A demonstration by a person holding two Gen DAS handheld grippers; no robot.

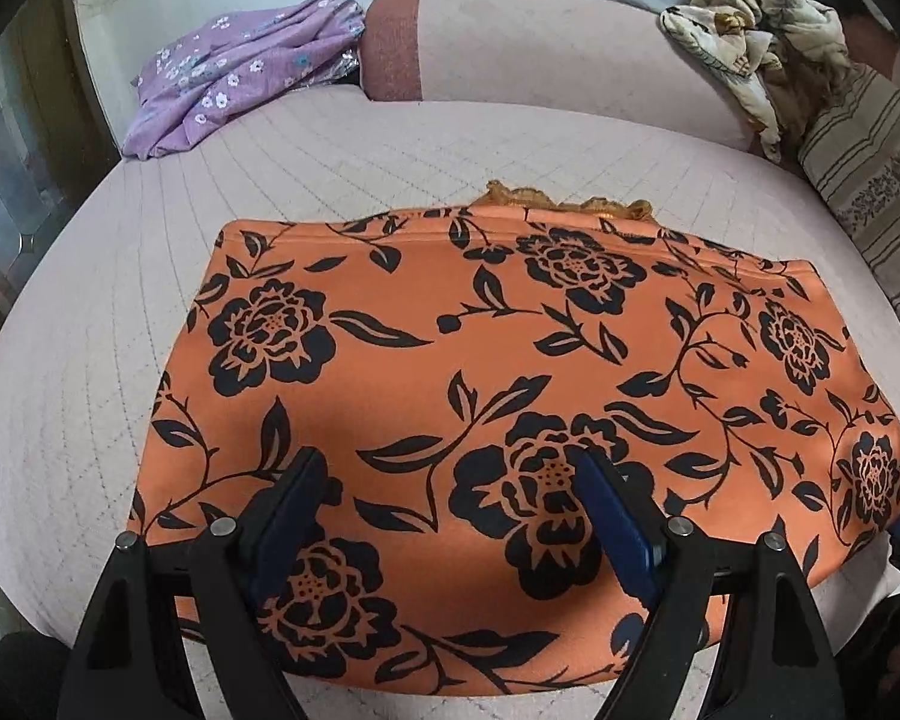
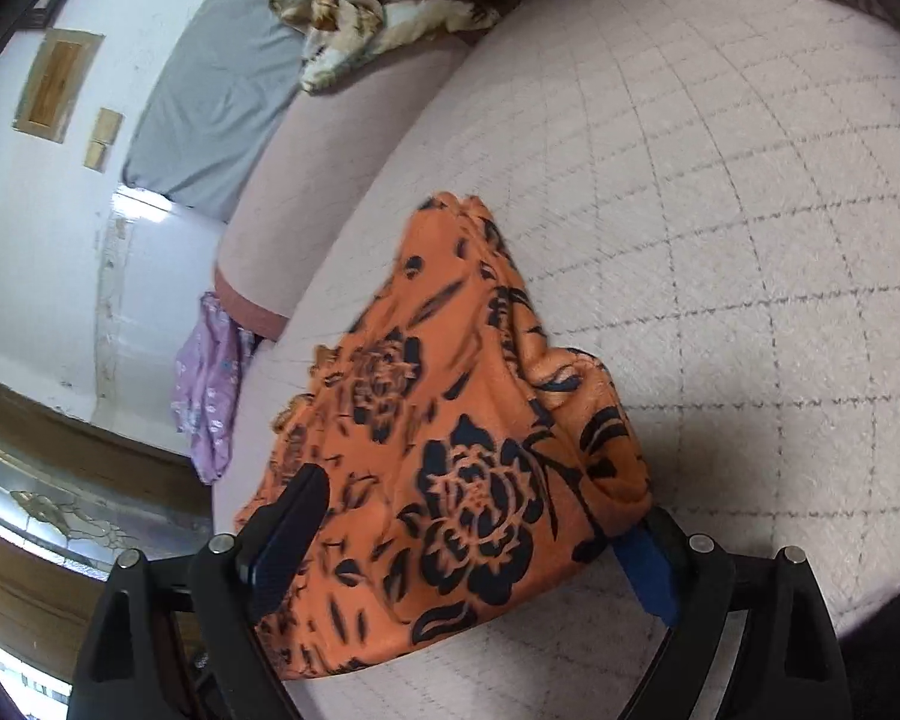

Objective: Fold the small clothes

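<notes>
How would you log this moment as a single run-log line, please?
left hand-held gripper: open above orange floral garment | right hand-held gripper: open around its bunched edge | bed

Open quilt [image 1: 342, 138] between heaped clothes [image 1: 234, 72]

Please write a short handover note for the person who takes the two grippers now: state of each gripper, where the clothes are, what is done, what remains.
Left gripper: jaws open, above the orange floral garment, holding nothing.
Right gripper: jaws open around a bunched end of the same garment, not closed.
Garment lies on the quilted pink bed cover, partly folded; this end needs tidying.
Purple floral garment waits at the far left, unfolded.
</notes>
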